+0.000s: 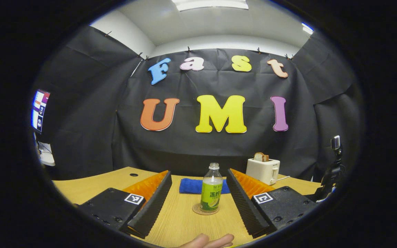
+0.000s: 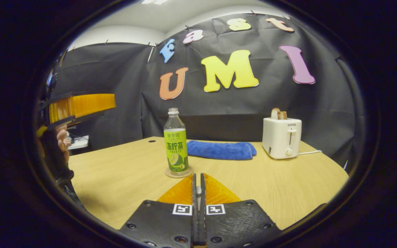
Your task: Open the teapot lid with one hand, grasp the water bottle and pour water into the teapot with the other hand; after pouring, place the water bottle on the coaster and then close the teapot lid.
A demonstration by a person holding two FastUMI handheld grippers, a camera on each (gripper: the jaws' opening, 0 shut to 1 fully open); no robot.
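water bottle on coaster, ahead between spread left claw fingers

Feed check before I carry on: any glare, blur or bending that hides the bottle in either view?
Left gripper view: the clear plastic water bottle with green label is sharp, evenly lit on its round coaster; ceiling light blows out only at top; edges bend. Right gripper view: bottle crisp, the light wooden table curves with the fisheye, without glare.
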